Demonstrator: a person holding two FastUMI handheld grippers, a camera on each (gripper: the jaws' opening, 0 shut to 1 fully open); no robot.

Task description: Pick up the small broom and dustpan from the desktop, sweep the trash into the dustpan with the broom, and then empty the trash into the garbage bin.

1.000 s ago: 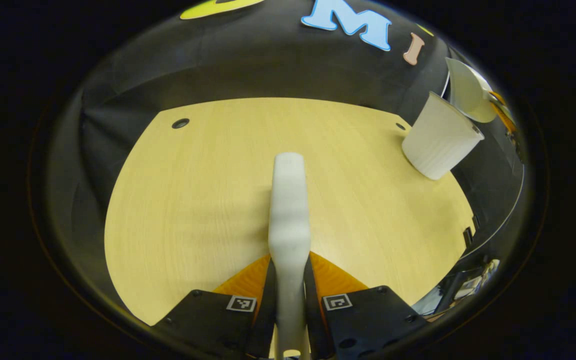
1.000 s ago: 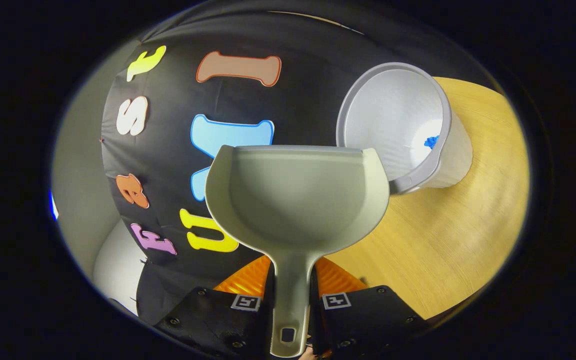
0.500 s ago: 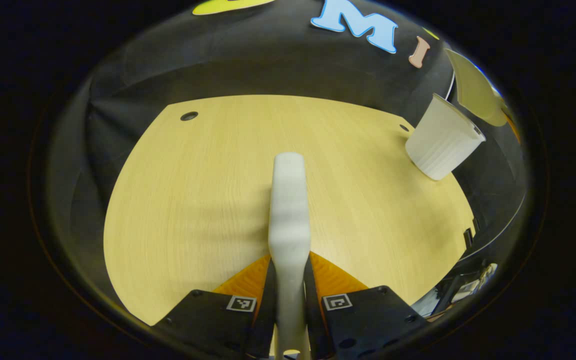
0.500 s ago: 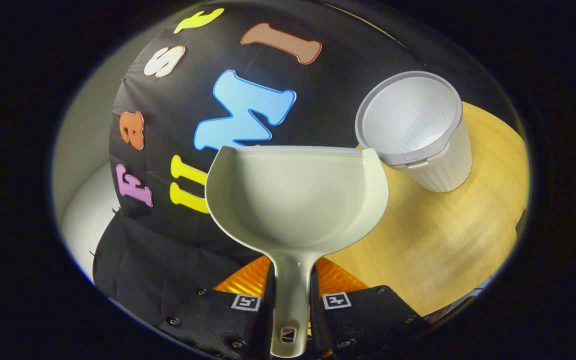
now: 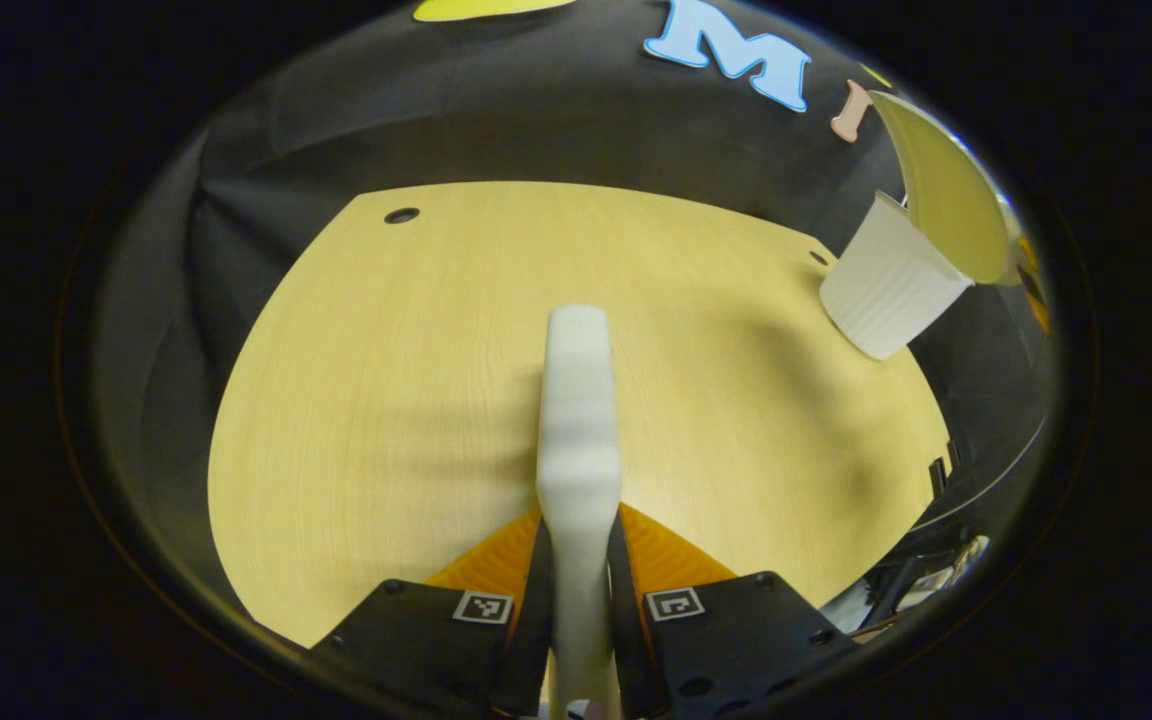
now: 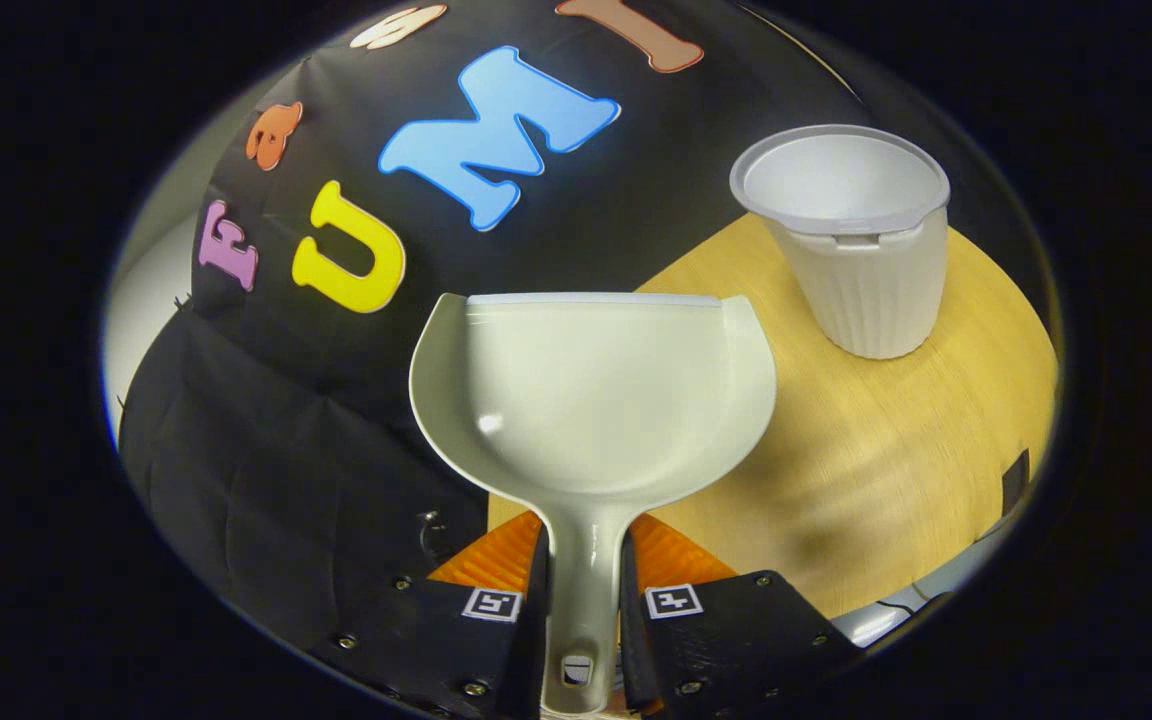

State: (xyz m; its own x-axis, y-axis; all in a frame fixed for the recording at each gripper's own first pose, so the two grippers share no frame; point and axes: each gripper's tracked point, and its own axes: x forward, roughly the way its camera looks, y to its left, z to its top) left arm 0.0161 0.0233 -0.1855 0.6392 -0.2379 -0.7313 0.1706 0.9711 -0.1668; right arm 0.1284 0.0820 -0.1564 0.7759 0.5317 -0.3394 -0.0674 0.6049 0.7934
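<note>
Desktop (image 5: 386, 400) first — the pale wood surface spreads under both grippers, and no trash is visible on the part that shows. Near its far corner stands the garbage bin (image 6: 861, 260), a ribbed white cup-shaped tub, upright with its mouth open upward, which suits tipping waste in from above. In the left gripper view the bin (image 5: 886, 295) sits at the right edge with the dustpan (image 5: 946, 195) held above and partly in front of its rim.

The dustpan (image 6: 591, 390) is carried by the right gripper (image 6: 582, 610), whose jaws are clamped on the pan's narrow handle; the scoop faces away from the camera, looks empty, and lies off to the bin's left rather than over it. Judging by that, the emptying step seems done or nearly so.

The left gripper (image 5: 579, 610) has its jaws pressed together on the small broom (image 5: 578, 400), of which the white handle runs forward above the desk — held clear of the bin, probably to keep it out of the pan's way.
</note>
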